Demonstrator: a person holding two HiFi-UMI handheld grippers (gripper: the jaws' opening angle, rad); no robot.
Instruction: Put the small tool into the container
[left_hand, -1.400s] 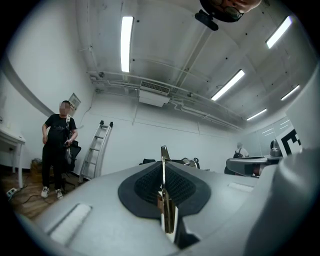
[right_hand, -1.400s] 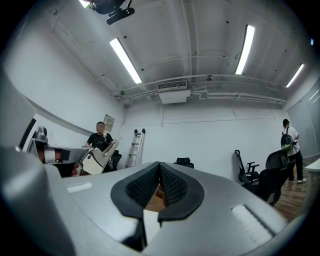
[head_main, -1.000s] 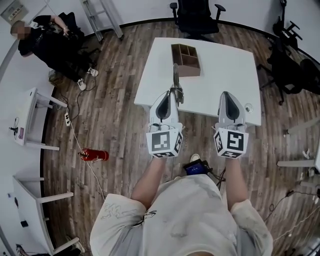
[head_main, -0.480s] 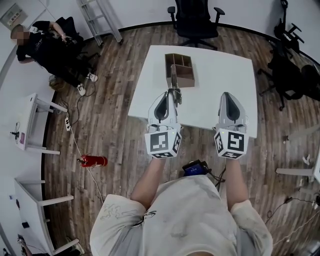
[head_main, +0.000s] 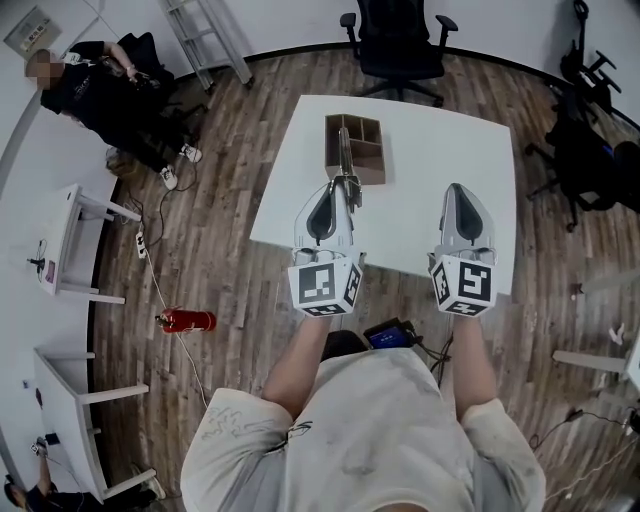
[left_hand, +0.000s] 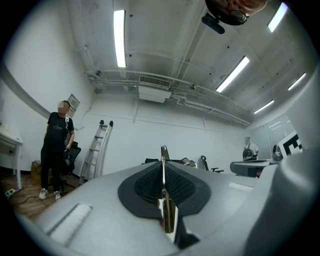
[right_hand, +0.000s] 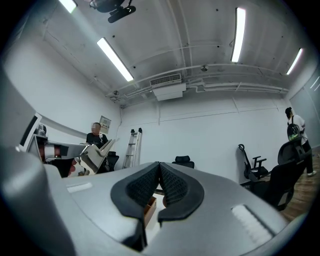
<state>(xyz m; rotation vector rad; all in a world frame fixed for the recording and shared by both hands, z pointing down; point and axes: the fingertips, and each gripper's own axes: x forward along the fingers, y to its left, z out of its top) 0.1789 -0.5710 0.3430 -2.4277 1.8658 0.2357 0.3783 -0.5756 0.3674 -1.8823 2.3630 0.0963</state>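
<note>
Grey left tongs (head_main: 340, 186), right tongs (head_main: 458, 189); black-and-white marker cubes (head_main: 325, 286); pale T-shirt (head_main: 370, 430).

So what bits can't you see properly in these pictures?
- small tool: in the head view it is too small to tell its kind. In the left gripper view its lower end is hidden between the pads of the left gripper.
- container: in the head view its insides are too small. In the right gripper view only a corner shows under the right gripper.

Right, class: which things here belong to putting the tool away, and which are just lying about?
Job: small tool, held in the left gripper; compartmented brown container; white table.
Lying about: red fire extinguisher on the floor; black office chair; ladder.
</note>
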